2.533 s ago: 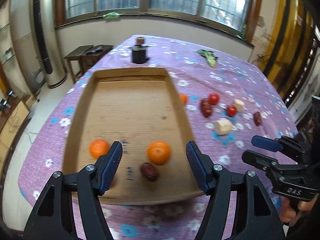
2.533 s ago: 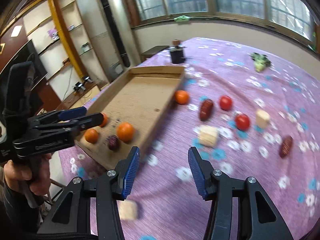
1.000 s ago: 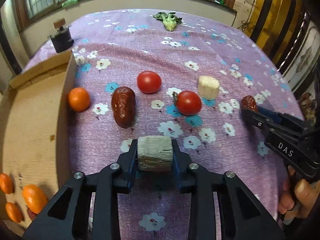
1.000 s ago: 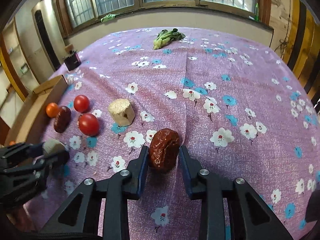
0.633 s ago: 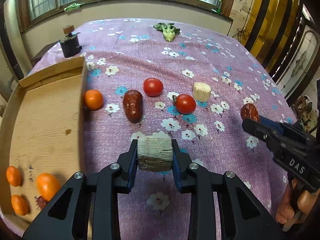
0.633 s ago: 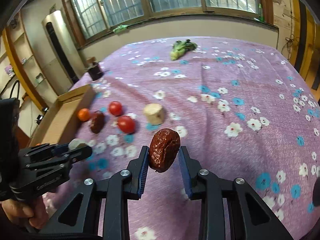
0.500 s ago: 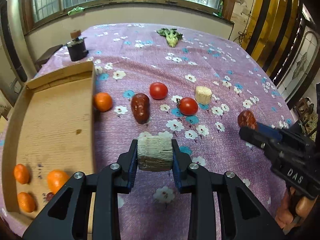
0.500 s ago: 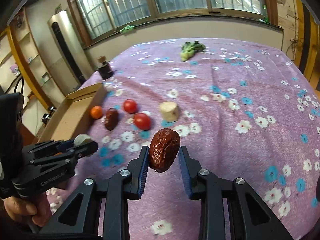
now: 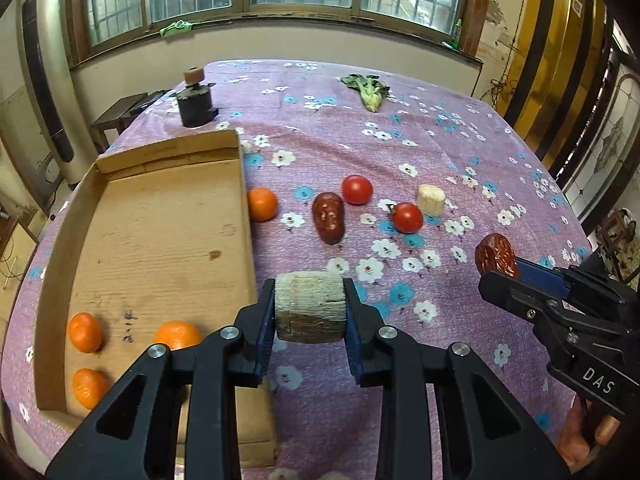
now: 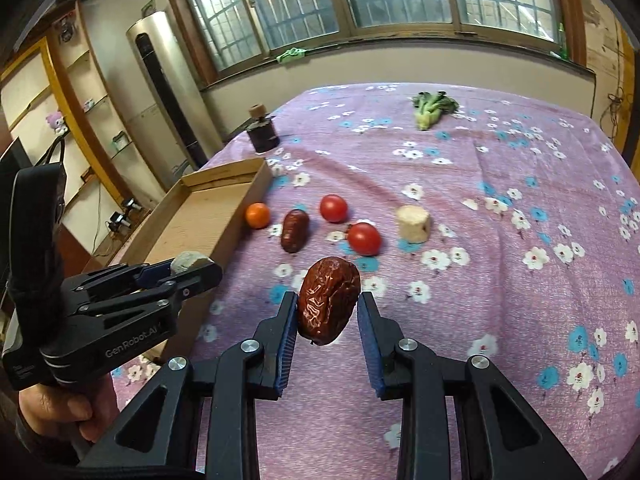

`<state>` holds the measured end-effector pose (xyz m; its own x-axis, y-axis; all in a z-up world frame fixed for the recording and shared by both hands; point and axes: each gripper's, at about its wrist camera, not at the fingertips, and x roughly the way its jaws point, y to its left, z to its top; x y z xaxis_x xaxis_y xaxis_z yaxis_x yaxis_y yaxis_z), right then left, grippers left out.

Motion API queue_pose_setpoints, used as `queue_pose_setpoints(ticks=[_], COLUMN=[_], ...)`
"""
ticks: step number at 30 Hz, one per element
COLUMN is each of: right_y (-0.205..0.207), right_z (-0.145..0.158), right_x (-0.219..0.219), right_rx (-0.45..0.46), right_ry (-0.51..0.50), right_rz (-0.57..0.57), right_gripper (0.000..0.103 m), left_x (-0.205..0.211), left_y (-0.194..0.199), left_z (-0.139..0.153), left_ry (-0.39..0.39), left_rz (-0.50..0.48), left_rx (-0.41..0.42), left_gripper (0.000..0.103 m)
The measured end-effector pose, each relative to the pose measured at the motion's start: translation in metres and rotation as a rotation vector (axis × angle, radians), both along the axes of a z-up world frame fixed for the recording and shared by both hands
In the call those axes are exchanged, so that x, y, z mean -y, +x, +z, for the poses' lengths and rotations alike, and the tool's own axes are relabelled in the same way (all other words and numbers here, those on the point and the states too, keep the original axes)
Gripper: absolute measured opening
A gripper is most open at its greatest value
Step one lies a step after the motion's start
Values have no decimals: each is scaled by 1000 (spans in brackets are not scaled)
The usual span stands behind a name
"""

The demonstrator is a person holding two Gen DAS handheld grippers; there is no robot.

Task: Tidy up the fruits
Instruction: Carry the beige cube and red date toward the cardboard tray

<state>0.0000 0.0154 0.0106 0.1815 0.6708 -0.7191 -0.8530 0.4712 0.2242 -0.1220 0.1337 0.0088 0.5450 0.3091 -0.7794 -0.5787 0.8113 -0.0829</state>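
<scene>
My left gripper (image 9: 310,312) is shut on a pale cylindrical chunk (image 9: 309,305), held above the cloth just right of the cardboard tray (image 9: 160,216). My right gripper (image 10: 327,312) is shut on a wrinkled red date (image 10: 328,305), held in the air; it also shows in the left wrist view (image 9: 496,255). The tray holds three oranges (image 9: 85,331). On the cloth lie an orange (image 9: 262,204), another date (image 9: 329,217), two tomatoes (image 9: 357,189) (image 9: 407,217) and a second pale chunk (image 9: 431,199).
A dark jar with a cork (image 9: 195,100) stands beyond the tray's far end. A green leafy vegetable (image 9: 370,88) lies at the table's far side. The purple flowered cloth (image 10: 520,280) covers the table. A small side table (image 9: 120,114) stands left of it.
Both grippers have lifted and pulled back with their loads. The left gripper has swung left, so more of the tray and its oranges shows.
</scene>
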Motion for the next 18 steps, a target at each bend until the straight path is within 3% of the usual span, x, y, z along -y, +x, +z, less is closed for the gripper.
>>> queue_pose_setpoints(ticks=[18], right_y=[-40], right_z=[10], right_x=[-35], right_rx=[10], right_ry=[17], right_rz=[114], right_gripper=[30], left_x=[-22], left_y=[-33], left_z=[0], left_ry=[19], left_rz=[70], left_rx=[6], left_gripper=[27])
